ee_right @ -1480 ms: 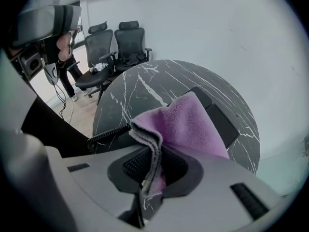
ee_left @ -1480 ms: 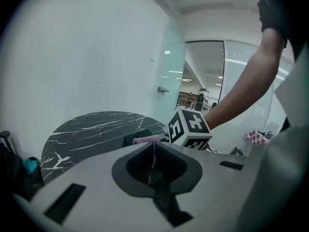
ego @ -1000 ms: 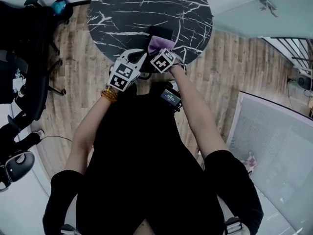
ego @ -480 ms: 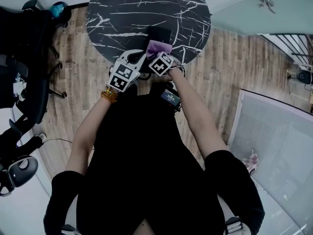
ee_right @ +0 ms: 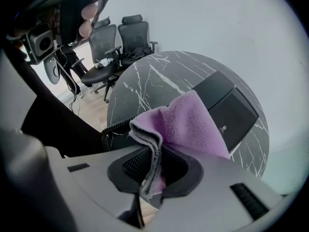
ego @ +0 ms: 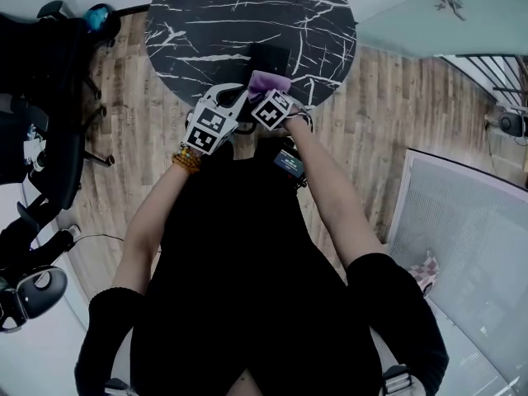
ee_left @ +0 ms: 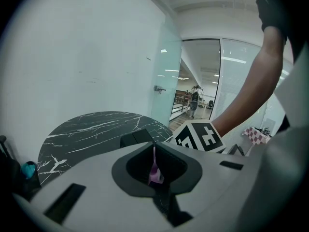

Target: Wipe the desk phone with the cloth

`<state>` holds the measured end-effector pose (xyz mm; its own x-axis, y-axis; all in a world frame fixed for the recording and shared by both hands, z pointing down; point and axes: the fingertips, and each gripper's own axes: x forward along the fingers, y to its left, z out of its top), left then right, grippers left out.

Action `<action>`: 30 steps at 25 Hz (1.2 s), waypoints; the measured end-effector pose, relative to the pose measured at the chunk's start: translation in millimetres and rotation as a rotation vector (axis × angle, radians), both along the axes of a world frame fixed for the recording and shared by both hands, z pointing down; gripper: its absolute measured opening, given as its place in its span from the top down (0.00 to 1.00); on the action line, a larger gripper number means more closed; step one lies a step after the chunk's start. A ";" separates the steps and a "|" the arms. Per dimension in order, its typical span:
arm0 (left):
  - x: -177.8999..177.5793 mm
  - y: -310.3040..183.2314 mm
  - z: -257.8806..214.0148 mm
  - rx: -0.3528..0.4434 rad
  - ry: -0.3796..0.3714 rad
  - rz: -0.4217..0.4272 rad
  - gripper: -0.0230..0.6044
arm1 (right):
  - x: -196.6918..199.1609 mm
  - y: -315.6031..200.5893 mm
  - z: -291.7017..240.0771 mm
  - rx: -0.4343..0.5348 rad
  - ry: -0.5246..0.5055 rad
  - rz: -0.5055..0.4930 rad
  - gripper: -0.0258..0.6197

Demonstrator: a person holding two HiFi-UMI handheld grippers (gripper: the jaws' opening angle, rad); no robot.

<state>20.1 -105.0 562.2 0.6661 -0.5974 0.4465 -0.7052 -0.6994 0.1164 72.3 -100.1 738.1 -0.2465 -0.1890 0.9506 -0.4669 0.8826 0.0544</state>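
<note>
A black desk phone (ego: 271, 56) sits near the front edge of the round black marble table (ego: 206, 23); it also shows in the right gripper view (ee_right: 227, 108). A purple cloth (ego: 268, 82) is bunched just in front of the phone, over its near end. My right gripper (ee_right: 153, 153) is shut on the cloth (ee_right: 183, 124), which drapes forward from the jaws. My left gripper (ee_left: 154, 151) is close beside it on the left, shut on a thin edge of the cloth (ee_left: 155, 170). The phone's coiled cord (ee_right: 116, 127) runs off to the left.
Black office chairs (ee_right: 120, 37) stand on the wood floor beyond the table's left side, and more chairs (ego: 41, 139) are at my left. A glass wall and door (ee_left: 198, 91) lie behind the table. My right gripper's marker cube (ee_left: 199, 135) is close to my left gripper.
</note>
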 end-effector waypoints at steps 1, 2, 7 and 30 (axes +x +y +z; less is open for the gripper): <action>0.0 -0.7 -0.8 0.004 0.002 0.001 0.93 | 0.2 0.5 0.3 0.000 0.002 0.004 0.87; 0.0 -1.1 -1.5 0.007 0.004 0.000 0.93 | 0.4 1.1 0.4 0.001 0.003 0.009 0.87; 1.6 1.6 -1.2 -0.003 0.003 0.006 0.93 | -0.1 6.3 1.1 -0.001 0.000 0.024 0.87; -2.3 5.1 9.8 -0.049 -0.007 -0.023 0.93 | 4.0 -10.9 -47.3 -0.063 -0.393 0.005 0.87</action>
<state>17.8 -99.9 572.0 0.6488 -0.5900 0.4807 -0.7224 -0.6761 0.1451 76.3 -111.1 690.8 -0.5929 -0.1354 0.7938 -0.4459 0.8760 -0.1836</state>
